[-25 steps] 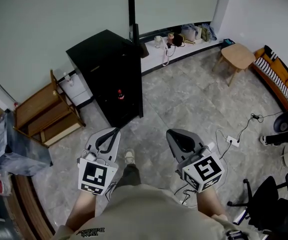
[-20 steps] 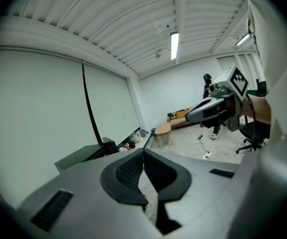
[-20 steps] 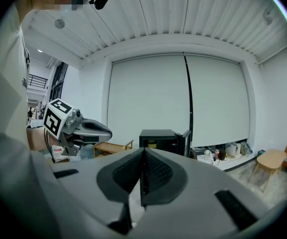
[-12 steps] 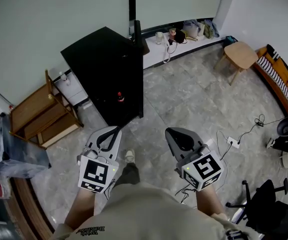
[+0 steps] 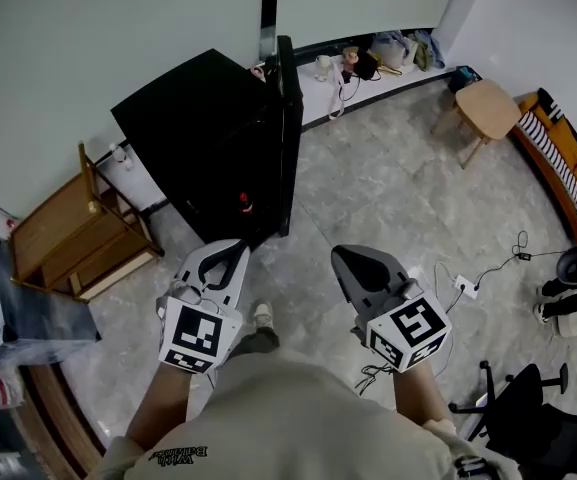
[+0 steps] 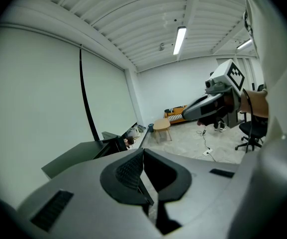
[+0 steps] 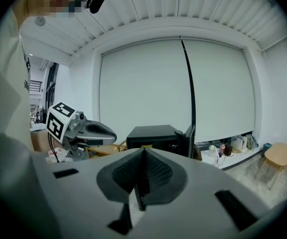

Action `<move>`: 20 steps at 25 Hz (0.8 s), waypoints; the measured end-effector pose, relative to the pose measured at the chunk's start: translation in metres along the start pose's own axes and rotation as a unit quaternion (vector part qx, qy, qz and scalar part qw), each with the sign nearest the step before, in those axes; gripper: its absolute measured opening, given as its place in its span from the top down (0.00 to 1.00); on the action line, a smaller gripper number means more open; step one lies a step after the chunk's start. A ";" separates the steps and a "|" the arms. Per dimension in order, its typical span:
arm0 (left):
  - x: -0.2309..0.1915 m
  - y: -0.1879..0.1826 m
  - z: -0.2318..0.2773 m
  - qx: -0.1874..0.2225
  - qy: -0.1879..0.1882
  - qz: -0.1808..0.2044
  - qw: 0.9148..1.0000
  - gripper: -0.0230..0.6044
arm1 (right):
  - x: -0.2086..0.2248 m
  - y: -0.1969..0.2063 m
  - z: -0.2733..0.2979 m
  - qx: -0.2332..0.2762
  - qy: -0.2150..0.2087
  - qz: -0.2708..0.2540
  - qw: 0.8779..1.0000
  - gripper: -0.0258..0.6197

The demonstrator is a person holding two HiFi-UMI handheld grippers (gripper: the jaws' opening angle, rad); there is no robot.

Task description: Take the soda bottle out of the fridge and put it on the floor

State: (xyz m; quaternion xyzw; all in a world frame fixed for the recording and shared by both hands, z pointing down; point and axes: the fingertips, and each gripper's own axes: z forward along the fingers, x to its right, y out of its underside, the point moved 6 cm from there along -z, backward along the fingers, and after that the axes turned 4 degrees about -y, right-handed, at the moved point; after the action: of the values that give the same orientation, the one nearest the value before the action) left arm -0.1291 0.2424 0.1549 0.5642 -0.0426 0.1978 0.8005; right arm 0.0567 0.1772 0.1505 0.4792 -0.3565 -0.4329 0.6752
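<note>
Left tool [image 5: 234, 256]: jaws pressed together, nothing between them; aimed at the fridge opening
Right tool [image 5: 342, 258]: jaws pressed together, empty; level with the left tool and well apart from it, on the door side
Bottle [image 5: 245, 205]: small red-and-dark shape low in the fridge, at the front edge of the opening; directly ahead of the left tool, near but not touching; ahead and to the left of the right tool
Long axis: seems upright; too small to be sure
Nearer hand: left, as judged from the head view
Fridge [image 5: 183, 133]: black cabinet on the floor, its open front turned toward the person
Door [image 5: 286, 98]: swung open, standing edge-on at the right of the opening
Fridge contents: only the bottle can be made out; the rest of the interior is dark
Floor [image 5: 388, 183]: grey tile, bare between the tools and the fridge; a likely set-down place
Step in hand: approach; bottle not yet gripped, and a tool must spread before it can take it
Shelf unit [image 5: 68, 233]: wooden, just left of the fridge
Stool [image 5: 490, 106]: wooden, well off to the right
</note>
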 end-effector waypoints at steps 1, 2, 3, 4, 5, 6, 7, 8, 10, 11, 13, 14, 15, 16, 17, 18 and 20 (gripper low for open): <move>-0.011 0.001 0.008 -0.002 0.003 0.000 1.000 0.95 | 0.005 -0.004 0.012 0.000 0.001 0.001 1.000 0.97; -0.022 0.003 0.015 -0.004 0.006 0.000 1.000 0.95 | 0.010 -0.008 0.024 0.000 0.002 0.002 1.000 0.97; -0.033 0.004 0.023 -0.006 0.010 0.001 1.000 0.95 | 0.015 -0.012 0.036 0.001 0.003 0.004 1.000 0.97; -0.043 0.006 0.030 -0.008 0.015 0.003 1.000 0.95 | 0.019 -0.016 0.048 0.002 0.006 0.005 1.000 0.97; -0.052 0.008 0.037 -0.009 0.020 0.006 1.000 0.95 | 0.022 -0.019 0.060 0.003 0.009 0.006 1.000 0.97; -0.061 0.011 0.045 -0.011 0.024 0.009 1.000 0.95 | 0.026 -0.022 0.071 0.004 0.012 0.005 1.000 0.97; -0.069 0.014 0.053 -0.013 0.027 0.011 0.999 0.95 | 0.031 -0.023 0.082 0.004 0.016 0.004 1.000 0.97; -0.077 0.016 0.062 -0.014 0.030 0.014 0.999 0.95 | 0.036 -0.023 0.092 0.004 0.019 0.004 1.000 0.97; -0.090 0.020 0.078 -0.015 0.032 0.022 0.999 0.95 | 0.045 -0.023 0.111 0.001 0.023 0.006 1.000 0.97; -0.096 0.022 0.084 -0.016 0.033 0.024 0.999 0.95 | 0.049 -0.023 0.119 -0.002 0.023 0.007 1.000 0.97; -0.106 0.027 0.095 -0.018 0.034 0.023 0.999 0.95 | 0.055 -0.024 0.132 -0.006 0.024 0.010 1.000 0.97; -0.111 0.030 0.099 -0.019 0.034 0.020 0.999 0.95 | 0.058 -0.024 0.138 -0.006 0.023 0.012 1.000 0.97; -0.115 0.032 0.103 -0.021 0.034 0.016 0.999 0.95 | 0.060 -0.024 0.142 -0.005 0.023 0.014 1.000 0.97; -0.118 0.035 0.107 -0.022 0.034 0.011 0.999 0.95 | 0.063 -0.024 0.147 -0.004 0.022 0.017 1.000 0.97; -0.121 0.038 0.111 -0.023 0.034 0.007 0.999 0.95 | 0.067 -0.023 0.151 -0.004 0.021 0.019 1.000 0.97; -0.124 0.040 0.116 -0.022 0.034 0.003 0.999 0.95 | 0.071 -0.022 0.154 -0.005 0.022 0.020 1.000 0.97; -0.127 0.043 0.125 -0.022 0.035 -0.005 0.999 0.95 | 0.079 -0.021 0.161 -0.011 0.025 0.018 0.999 0.97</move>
State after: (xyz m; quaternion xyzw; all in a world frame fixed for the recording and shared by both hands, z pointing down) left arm -0.2420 0.1055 0.2011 0.5395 -0.0157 0.2128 0.8145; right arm -0.0628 0.0461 0.1820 0.4760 -0.3436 -0.4122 0.6967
